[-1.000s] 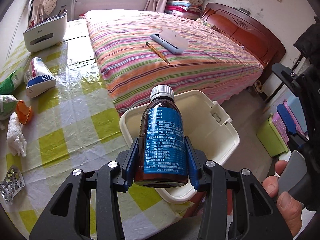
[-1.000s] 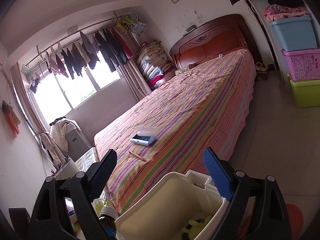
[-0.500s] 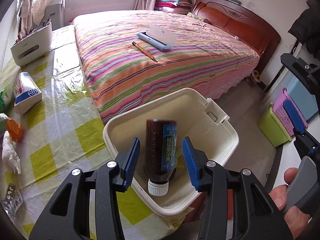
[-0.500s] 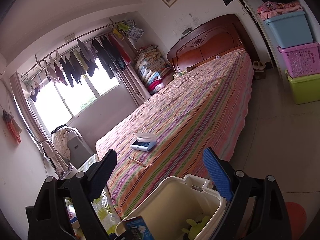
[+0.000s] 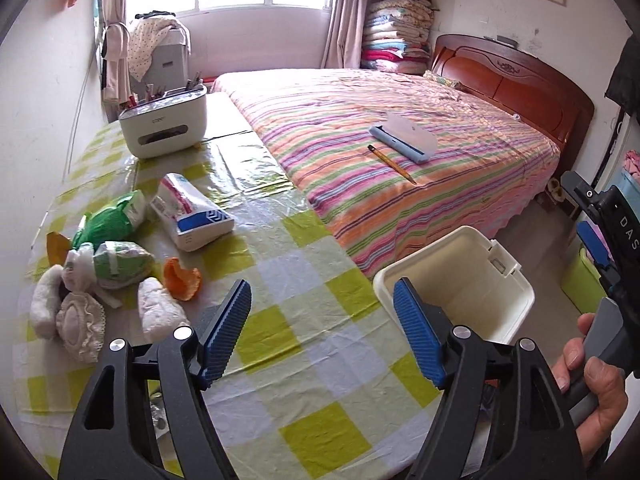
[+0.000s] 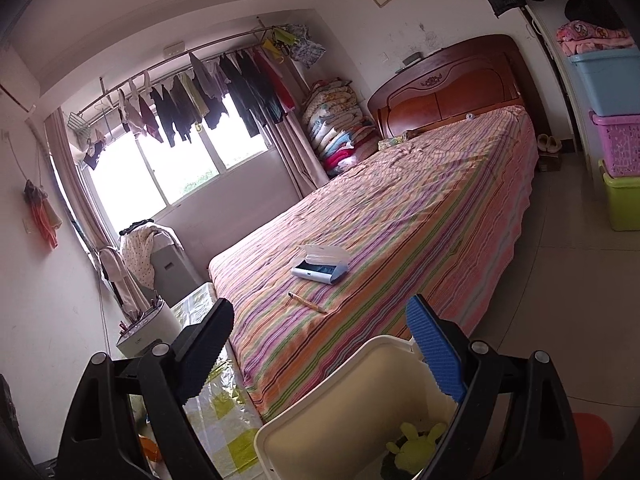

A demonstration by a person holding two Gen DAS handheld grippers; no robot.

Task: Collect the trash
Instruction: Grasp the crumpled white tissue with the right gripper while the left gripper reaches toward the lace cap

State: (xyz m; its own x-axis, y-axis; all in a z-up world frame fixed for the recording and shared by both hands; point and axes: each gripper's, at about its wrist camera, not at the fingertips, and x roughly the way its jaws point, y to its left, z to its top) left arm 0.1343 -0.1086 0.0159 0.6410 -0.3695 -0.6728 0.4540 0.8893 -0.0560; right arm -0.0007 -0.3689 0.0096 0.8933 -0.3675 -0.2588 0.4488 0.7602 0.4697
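A cream plastic bin [image 5: 516,304] stands open beside the table edge, a yellow-green scrap [image 6: 416,440] inside. Crumpled wrappers and tissues [image 5: 108,276] lie heaped on the checked tablecloth.

The brown bottle has gone from the left gripper [image 5: 322,330], whose jaws are opening with nothing between them, now above the checked table [image 5: 280,344] beside the white bin [image 5: 516,292].

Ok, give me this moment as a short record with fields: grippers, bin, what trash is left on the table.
left gripper: jaws opening, nothing between them
right gripper: open, empty, over the bin
bin: cream, lidless, at the table's edge
bin contents: a yellow-green item
table: green-checked cloth
trash left: crumpled wrappers, orange scrap, white pack
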